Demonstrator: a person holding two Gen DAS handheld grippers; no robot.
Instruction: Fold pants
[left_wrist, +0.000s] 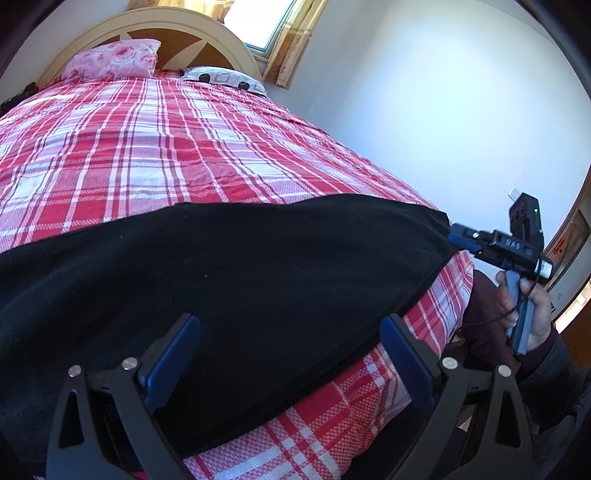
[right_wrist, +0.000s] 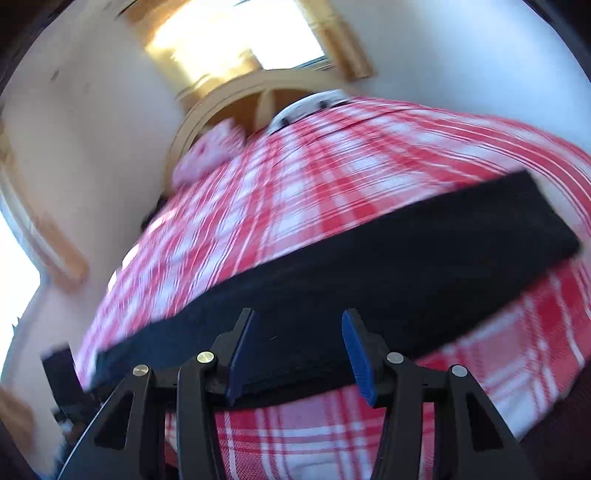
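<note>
1. Your left gripper (left_wrist: 290, 363) stands with its jaws spread wide and nothing between them; the near hem of the black pants (left_wrist: 229, 280) lies just ahead, under the tips.
2. Your right gripper (right_wrist: 297, 350) is also parted and empty in its own view, which is blurred; from the left view it sits at the pants' right end, though contact is unclear.
3. The pants lie as a long band running left to right across the plaid bedspread (left_wrist: 155, 147); both claws front its near long edge, so the fold likely runs along that axis.
</note>
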